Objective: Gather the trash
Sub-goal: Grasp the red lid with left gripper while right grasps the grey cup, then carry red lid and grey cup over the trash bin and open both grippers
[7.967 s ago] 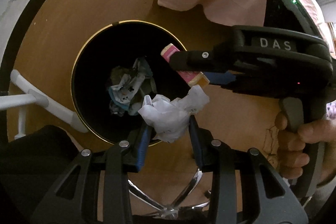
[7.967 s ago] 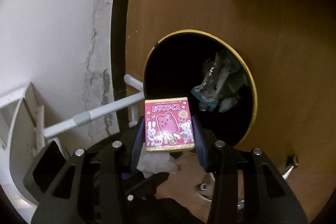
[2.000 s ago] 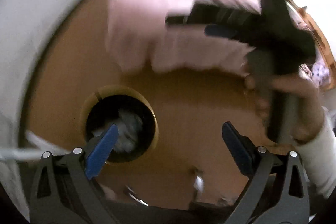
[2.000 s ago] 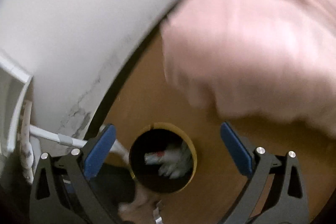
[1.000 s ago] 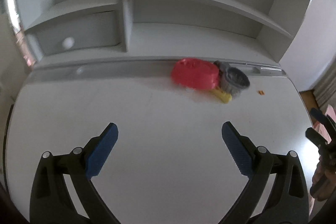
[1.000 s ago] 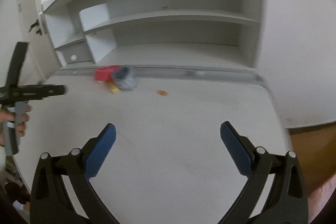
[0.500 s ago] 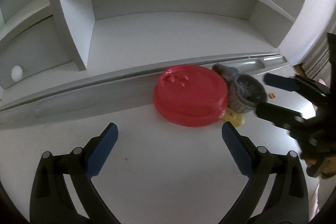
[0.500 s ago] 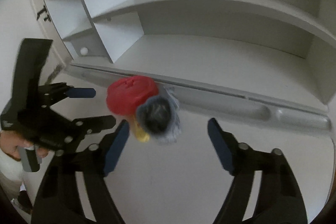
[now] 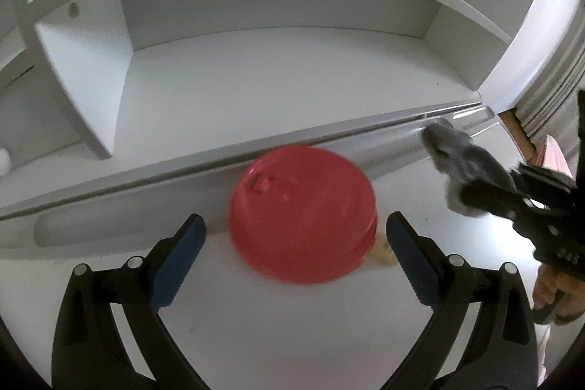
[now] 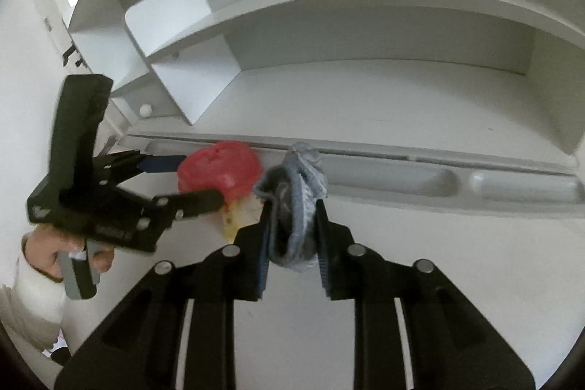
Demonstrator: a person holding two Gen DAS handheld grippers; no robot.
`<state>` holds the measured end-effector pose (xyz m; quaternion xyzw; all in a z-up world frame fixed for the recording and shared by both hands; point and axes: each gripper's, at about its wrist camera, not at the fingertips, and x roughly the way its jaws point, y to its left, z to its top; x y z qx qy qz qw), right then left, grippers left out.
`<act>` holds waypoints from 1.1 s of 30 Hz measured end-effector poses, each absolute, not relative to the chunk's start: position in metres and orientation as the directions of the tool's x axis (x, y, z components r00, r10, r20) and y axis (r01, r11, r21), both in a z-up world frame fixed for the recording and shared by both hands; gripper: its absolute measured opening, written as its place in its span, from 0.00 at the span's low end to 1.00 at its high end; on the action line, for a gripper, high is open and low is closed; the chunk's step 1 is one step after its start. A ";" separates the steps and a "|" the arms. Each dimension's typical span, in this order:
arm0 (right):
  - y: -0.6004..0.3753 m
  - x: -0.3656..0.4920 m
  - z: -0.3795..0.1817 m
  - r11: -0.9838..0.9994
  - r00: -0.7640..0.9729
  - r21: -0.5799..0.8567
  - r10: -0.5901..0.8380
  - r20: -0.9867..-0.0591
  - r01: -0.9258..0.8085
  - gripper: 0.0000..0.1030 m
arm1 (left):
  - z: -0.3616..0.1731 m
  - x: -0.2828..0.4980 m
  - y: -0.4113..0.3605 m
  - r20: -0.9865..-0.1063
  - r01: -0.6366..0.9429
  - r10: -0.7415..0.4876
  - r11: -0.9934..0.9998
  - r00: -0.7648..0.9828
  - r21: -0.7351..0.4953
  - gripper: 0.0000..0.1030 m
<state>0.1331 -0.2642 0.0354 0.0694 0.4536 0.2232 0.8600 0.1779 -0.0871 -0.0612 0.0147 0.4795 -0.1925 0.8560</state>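
Observation:
A round red lid [image 9: 301, 212] lies on the white desk against the back rail; it also shows in the right wrist view [image 10: 219, 172]. My left gripper [image 9: 294, 236] is open, its blue pads on either side of the lid without touching it. A yellow scrap [image 9: 382, 249] peeks out at the lid's right edge and shows in the right wrist view [image 10: 234, 216]. My right gripper [image 10: 292, 233] is shut on a grey crumpled wad [image 10: 298, 203], which also shows in the left wrist view [image 9: 453, 167].
White shelving [image 9: 256, 24] rises behind the desk, with a grooved pen rail [image 10: 420, 180] along its base. A small white ball [image 10: 145, 110] sits in a left cubby. The bare white desk [image 9: 292, 324] spreads in front.
My right gripper closed on the grey wad and lifted it slightly. My left gripper moved in closer until its open fingers straddle the red lid.

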 end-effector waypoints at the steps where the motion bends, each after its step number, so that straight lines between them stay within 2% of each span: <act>1: -0.269 0.130 0.034 0.892 0.490 0.327 0.446 -0.749 -0.312 0.22 | -0.061 0.180 -0.089 -0.827 0.345 -0.316 0.925 0.465 -0.160 0.93; 4: -0.278 0.124 0.030 0.898 0.491 0.330 0.436 -0.754 -0.291 0.22 | -0.063 0.185 -0.093 -0.826 0.343 -0.311 0.927 0.470 -0.153 0.93; 7: -0.285 0.121 0.029 0.897 0.494 0.345 0.441 -0.749 -0.277 0.22 | -0.061 0.184 -0.092 -0.809 0.344 -0.324 0.925 0.491 -0.161 0.77; 13: -0.292 0.118 0.031 0.894 0.510 0.358 0.447 -0.735 -0.268 0.22 | -0.051 0.170 -0.088 -0.785 0.335 -0.319 0.930 0.531 -0.151 0.76; 20: -0.304 0.105 0.044 0.904 0.551 0.344 0.427 -0.717 -0.253 0.22 | 0.002 0.156 -0.057 -0.712 0.266 -0.277 0.955 0.645 -0.130 0.76; 26: -0.309 0.089 0.040 0.909 0.545 0.340 0.416 -0.728 -0.240 0.22 | 0.004 0.137 -0.042 -0.730 0.245 -0.256 0.961 0.634 -0.124 0.76; 29: -0.314 0.077 0.039 0.910 0.541 0.342 0.415 -0.732 -0.236 0.22 | 0.002 0.123 -0.051 -0.735 0.260 -0.274 0.956 0.620 -0.137 0.76; 33: -0.337 0.053 0.067 0.912 0.599 0.346 0.407 -0.689 -0.221 0.22 | 0.020 0.092 -0.100 -0.710 0.391 -0.342 0.915 0.615 -0.103 0.77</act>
